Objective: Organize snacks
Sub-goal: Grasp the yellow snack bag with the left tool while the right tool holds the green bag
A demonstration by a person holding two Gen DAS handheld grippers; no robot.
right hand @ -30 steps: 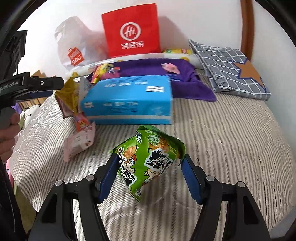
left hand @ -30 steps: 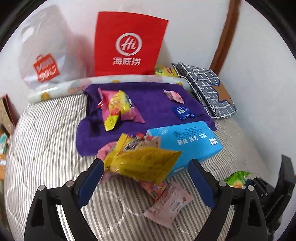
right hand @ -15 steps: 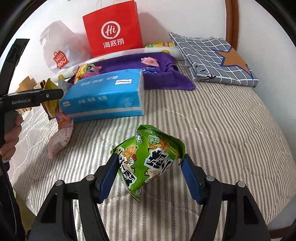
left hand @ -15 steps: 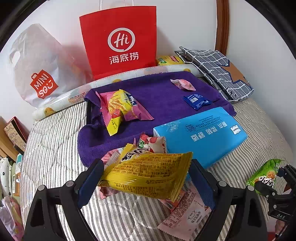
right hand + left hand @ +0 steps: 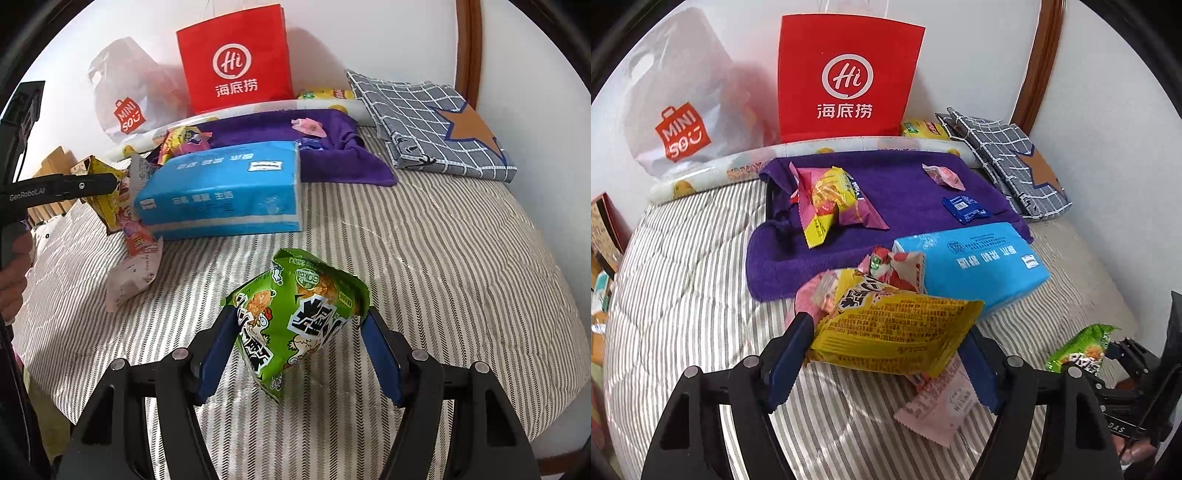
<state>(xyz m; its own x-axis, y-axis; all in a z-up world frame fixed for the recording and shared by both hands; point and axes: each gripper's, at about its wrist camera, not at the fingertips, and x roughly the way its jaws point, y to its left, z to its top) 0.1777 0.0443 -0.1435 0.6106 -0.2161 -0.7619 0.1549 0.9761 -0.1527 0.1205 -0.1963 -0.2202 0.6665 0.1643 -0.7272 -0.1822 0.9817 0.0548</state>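
My left gripper (image 5: 886,354) is shut on a yellow snack packet (image 5: 897,328) and holds it above the striped bed. My right gripper (image 5: 299,350) is shut on a green snack packet (image 5: 295,317), also seen at the right in the left wrist view (image 5: 1078,350). A purple towel (image 5: 894,184) carries a pink and yellow packet (image 5: 831,199), a small pink sweet (image 5: 943,175) and a small blue sachet (image 5: 964,208). Pink packets (image 5: 942,402) lie on the bed under the yellow one.
A blue tissue pack (image 5: 975,266) lies in front of the towel. A red paper bag (image 5: 846,81) and a white Miniso bag (image 5: 683,114) stand against the wall. A grey checked cloth bag (image 5: 1008,162) lies at the back right.
The left gripper has lifted the yellow packet off the pile and drawn back a little. The right gripper still holds the green packet and has shifted its view slightly.
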